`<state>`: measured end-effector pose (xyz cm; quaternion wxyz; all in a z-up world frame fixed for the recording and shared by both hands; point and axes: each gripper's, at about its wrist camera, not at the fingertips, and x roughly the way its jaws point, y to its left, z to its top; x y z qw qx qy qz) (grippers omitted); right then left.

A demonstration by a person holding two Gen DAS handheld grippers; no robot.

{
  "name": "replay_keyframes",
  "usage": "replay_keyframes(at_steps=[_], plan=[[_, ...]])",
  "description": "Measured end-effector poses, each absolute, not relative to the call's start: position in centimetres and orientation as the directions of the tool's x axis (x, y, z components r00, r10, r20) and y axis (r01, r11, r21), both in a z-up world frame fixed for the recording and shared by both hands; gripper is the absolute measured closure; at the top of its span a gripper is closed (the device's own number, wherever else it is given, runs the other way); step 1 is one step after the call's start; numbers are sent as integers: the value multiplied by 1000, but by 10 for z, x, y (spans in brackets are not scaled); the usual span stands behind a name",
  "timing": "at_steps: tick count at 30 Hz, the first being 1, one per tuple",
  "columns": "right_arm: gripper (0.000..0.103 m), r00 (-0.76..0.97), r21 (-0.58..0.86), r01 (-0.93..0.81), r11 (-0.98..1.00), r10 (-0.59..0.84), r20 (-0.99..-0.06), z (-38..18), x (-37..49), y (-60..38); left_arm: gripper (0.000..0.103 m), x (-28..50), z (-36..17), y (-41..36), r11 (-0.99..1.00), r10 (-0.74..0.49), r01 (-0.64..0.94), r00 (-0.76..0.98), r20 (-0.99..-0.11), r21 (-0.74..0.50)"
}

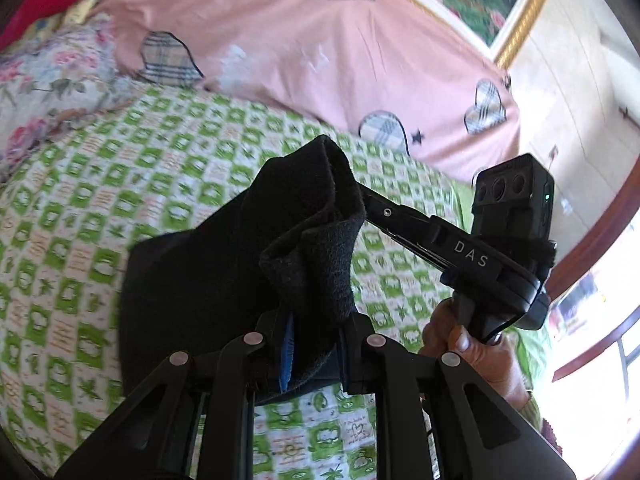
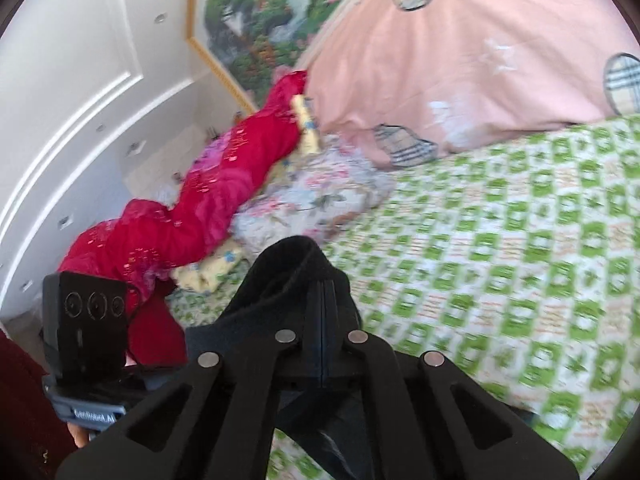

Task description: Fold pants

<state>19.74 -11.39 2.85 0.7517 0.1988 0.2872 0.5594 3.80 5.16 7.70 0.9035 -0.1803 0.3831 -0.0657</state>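
The black pants [image 1: 192, 280] hang lifted above the green-and-white checked bedsheet [image 1: 120, 168]. My left gripper [image 1: 312, 332] is shut on a bunched edge of the pants, with a blue pad showing beside the cloth. My right gripper comes in from the right in the left wrist view [image 1: 360, 200], shut on another part of the same edge. In the right wrist view the right gripper [image 2: 322, 292] is shut on the black pants [image 2: 296, 268], which drape over its fingers and hide the tips. The left gripper's body [image 2: 86, 332] shows at lower left.
A pink quilt with plaid hearts [image 1: 320, 48] lies at the far side of the bed. A floral pillow [image 2: 312, 196] and a red garment [image 2: 192, 208] lie by the white wall panel [image 2: 80, 100]. A framed landscape picture [image 2: 264, 12] hangs above.
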Motion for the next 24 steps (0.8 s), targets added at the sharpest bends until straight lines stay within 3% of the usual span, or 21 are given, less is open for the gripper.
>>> replay_keyframes(at_steps=[6,8,9,10,11,12,14,19,21,22,24], plan=[[102,275,685,-630,366,930,-244,-4,203,-154,87,51,55,16,939,-275,24,651,-707,-343],[92,310,707,-589,391,917,-249,-9,206,-168,87,53,48,3,946,-273,43,641,-717,-322],[84,329,721,-563,403,910,-251,-12,207,-177,87,54,44,-3,951,-264,48,640,-722,-305],[55,339,731,-547,407,907,-250,-14,208,-183,87,55,41,-6,954,-259,50,637,-726,-297],[18,348,741,-536,404,906,-243,-15,208,-188,87,56,38,-8,954,-258,50,633,-730,-294],[10,359,746,-536,396,906,-223,-16,205,-194,87,58,34,-10,954,-260,50,623,-737,-294],[9,350,745,-549,377,914,-205,-15,203,-194,87,60,30,-12,956,-257,48,617,-744,-291],[15,289,751,-524,402,913,-287,-25,207,-172,87,60,28,-16,963,-241,58,620,-747,-262],[39,247,764,-508,397,917,-313,-34,209,-163,87,61,28,-19,969,-223,61,622,-751,-238],[60,234,769,-502,396,918,-320,-37,210,-161,87,62,26,-20,971,-218,56,616,-757,-234],[73,239,762,-500,411,911,-335,-37,210,-160,87,66,24,-19,969,-223,54,609,-761,-241]])
